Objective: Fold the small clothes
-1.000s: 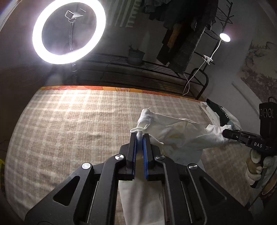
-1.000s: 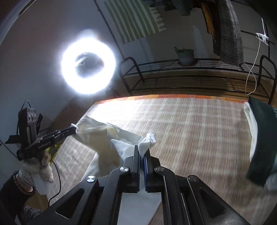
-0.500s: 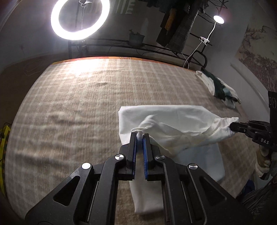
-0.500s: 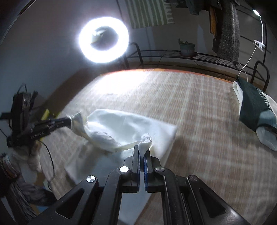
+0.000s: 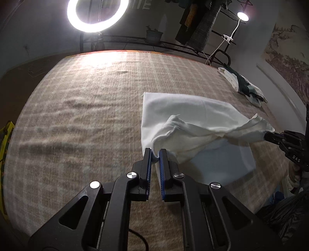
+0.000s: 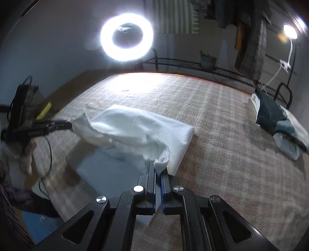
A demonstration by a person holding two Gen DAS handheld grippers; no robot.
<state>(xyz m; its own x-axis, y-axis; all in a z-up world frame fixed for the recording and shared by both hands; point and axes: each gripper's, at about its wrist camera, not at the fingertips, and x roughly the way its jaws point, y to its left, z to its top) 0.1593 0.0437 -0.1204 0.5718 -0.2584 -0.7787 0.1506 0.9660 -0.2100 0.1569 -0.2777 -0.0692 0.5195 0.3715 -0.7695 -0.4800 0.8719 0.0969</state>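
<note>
A white garment (image 5: 185, 114) (image 6: 139, 125) lies on the plaid bed cover, its far part flat and its near edge lifted. My left gripper (image 5: 155, 152) is shut on the garment's left corner. It shows again in the right wrist view as the left gripper (image 6: 67, 124), pinching that same corner at the far left. My right gripper (image 6: 158, 168) is shut on the other corner. From the left wrist camera the right gripper (image 5: 267, 135) appears at the right edge, holding a bunched fold. The cloth hangs slack between the two grips over a lower layer.
A pile of folded dark and white clothes (image 5: 243, 86) (image 6: 278, 119) sits at the bed's far right. A ring light (image 5: 97, 15), a black metal rack with a potted plant (image 6: 207, 60) and hanging clothes stand behind the bed. Plaid bed cover (image 5: 77, 108) spreads to the left.
Both grippers carried the held corners forward and down. The garment went from hanging bunched in the air to mostly spread on the bed, folded over itself.
</note>
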